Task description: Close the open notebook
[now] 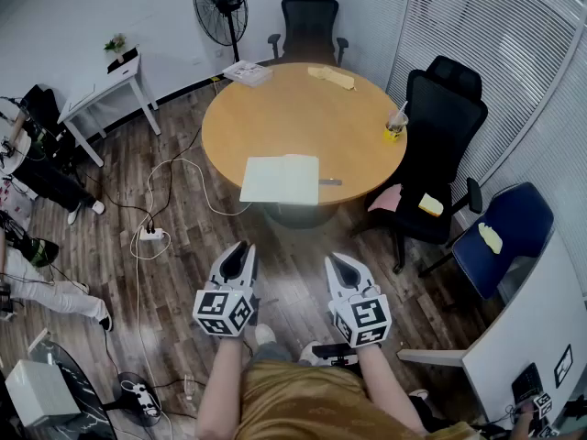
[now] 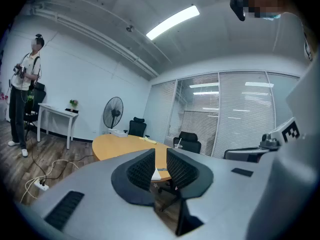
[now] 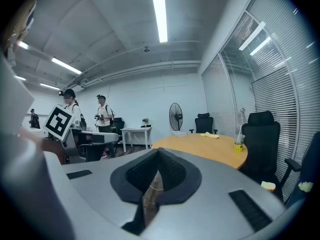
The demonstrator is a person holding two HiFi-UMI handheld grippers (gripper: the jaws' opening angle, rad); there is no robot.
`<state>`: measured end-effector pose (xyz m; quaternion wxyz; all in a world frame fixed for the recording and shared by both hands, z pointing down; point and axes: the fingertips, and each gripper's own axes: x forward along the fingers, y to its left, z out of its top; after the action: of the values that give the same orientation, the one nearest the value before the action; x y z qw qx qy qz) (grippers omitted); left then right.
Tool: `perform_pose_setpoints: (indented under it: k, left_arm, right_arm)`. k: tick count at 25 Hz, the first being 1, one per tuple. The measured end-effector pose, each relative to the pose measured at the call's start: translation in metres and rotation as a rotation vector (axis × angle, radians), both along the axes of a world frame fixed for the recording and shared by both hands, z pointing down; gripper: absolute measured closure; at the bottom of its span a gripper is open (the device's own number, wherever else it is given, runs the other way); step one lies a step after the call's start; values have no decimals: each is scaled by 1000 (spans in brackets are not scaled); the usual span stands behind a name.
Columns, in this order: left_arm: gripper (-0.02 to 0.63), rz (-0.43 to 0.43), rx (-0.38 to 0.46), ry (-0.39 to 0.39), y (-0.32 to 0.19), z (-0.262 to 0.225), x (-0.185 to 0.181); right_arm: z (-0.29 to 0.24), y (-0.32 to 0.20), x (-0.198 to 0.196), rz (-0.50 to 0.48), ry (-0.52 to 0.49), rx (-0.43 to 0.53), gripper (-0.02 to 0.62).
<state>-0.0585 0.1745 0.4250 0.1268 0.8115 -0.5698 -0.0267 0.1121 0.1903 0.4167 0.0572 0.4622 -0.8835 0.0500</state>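
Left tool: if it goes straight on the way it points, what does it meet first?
Probably the open notebook at the near edge of the round table: it shows in the gap of the left tool. Only floor between. Height unclear; it may catch the rim first.

Left tool [image 1: 240,251] and right tool [image 1: 340,264] are grey, black-tipped.
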Motion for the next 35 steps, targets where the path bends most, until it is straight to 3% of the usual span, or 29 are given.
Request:
perform_pose_setpoints:
  k: [6,16,35]
  left_arm:
    - [520,-2,-36,-12,6,11,1]
    - [520,-51,-73,12,-18,25,-34]
    - [522,68,-181,90,-228,86,-95]
  right_arm:
    - [6,5,1,-10,33,1,584]
    - [20,-22,-22,-32,66,-21,584]
    - [68,-209,-76,83,147,-136,584]
